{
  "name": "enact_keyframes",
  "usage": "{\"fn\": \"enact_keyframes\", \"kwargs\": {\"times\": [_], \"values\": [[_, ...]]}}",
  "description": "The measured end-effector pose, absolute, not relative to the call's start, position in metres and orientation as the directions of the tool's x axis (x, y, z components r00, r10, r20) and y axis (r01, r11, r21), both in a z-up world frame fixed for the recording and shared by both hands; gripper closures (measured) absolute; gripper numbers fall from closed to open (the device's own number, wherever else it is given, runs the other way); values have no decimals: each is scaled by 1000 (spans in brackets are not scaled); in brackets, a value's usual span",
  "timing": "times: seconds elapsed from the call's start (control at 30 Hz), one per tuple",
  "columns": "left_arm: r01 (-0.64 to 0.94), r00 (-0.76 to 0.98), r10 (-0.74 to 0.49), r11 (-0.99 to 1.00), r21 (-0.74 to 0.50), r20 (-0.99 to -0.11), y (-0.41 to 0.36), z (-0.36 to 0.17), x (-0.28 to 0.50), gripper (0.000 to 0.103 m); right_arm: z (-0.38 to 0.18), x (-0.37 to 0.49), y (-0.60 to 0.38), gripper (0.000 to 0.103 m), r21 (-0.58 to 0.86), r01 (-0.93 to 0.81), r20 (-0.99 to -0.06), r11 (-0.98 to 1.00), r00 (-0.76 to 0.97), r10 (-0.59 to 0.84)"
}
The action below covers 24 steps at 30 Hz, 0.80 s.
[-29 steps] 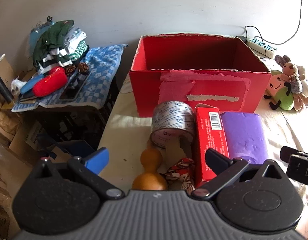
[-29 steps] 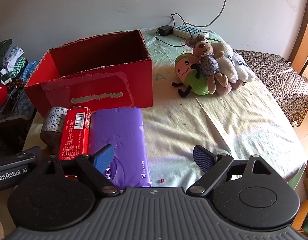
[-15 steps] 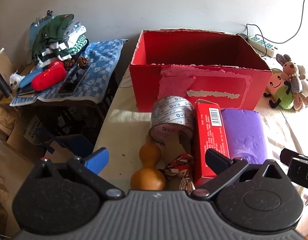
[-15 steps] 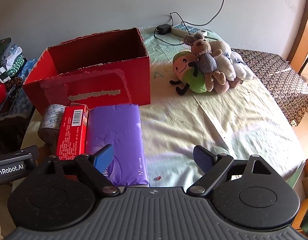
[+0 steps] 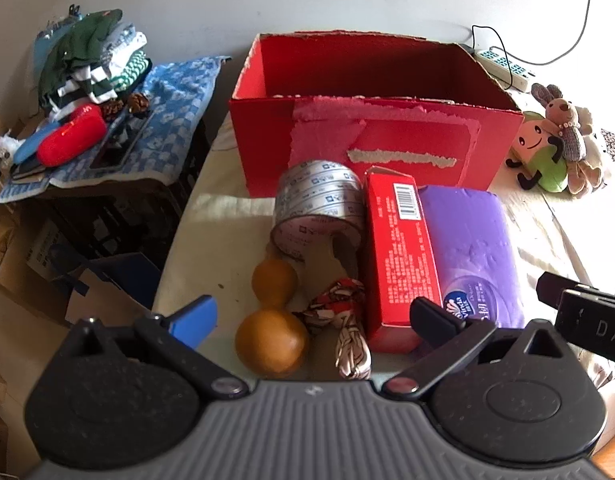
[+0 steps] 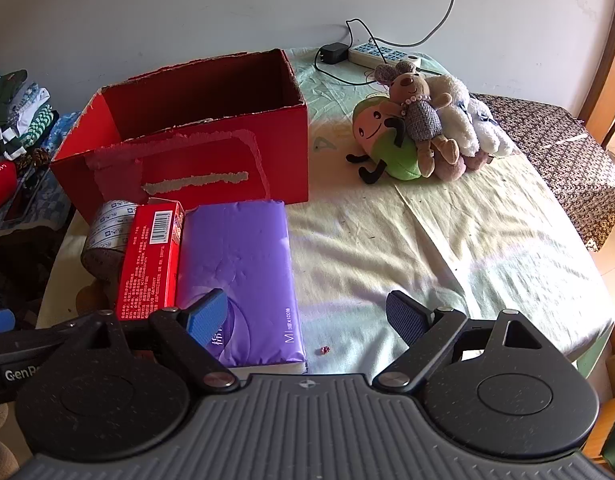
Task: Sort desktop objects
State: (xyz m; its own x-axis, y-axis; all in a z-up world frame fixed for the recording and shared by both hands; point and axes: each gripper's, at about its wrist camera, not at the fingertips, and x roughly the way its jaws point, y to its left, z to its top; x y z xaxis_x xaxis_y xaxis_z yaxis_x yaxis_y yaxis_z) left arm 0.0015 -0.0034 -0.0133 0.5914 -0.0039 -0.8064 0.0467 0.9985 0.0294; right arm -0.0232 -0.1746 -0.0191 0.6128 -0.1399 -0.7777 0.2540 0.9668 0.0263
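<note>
An open red cardboard box [image 5: 371, 120] [image 6: 195, 132] stands at the back of the table. In front of it lie a tape roll [image 5: 319, 204] [image 6: 107, 232], a red carton [image 5: 399, 252] [image 6: 153, 252] and a purple tissue pack [image 5: 471, 244] [image 6: 243, 268], side by side. A brown gourd [image 5: 271, 320] and a patterned cloth knot [image 5: 343, 320] lie nearest my left gripper [image 5: 313, 318], which is open above them. My right gripper [image 6: 307, 314] is open over the tissue pack's near end.
Plush toys [image 6: 419, 128] [image 5: 555, 144] sit to the right of the box, with a power strip [image 6: 383, 54] and cables behind. A side table [image 5: 107, 152] with folded clothes stands left of the table edge. Cardboard boxes [image 5: 31, 280] lie on the floor.
Both grippers have drawn back a little from the objects, so more of the gourd and the tissue pack shows. Nothing on the table has moved.
</note>
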Motion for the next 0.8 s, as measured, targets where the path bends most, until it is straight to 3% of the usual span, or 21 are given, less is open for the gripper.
{"fn": "enact_keyframes", "kwargs": {"times": [0.8], "values": [[105, 554, -69, 994, -12, -830, -8, -22, -5, 1, -24, -21, -174, 14, 41, 237, -791, 971, 601, -113]]}}
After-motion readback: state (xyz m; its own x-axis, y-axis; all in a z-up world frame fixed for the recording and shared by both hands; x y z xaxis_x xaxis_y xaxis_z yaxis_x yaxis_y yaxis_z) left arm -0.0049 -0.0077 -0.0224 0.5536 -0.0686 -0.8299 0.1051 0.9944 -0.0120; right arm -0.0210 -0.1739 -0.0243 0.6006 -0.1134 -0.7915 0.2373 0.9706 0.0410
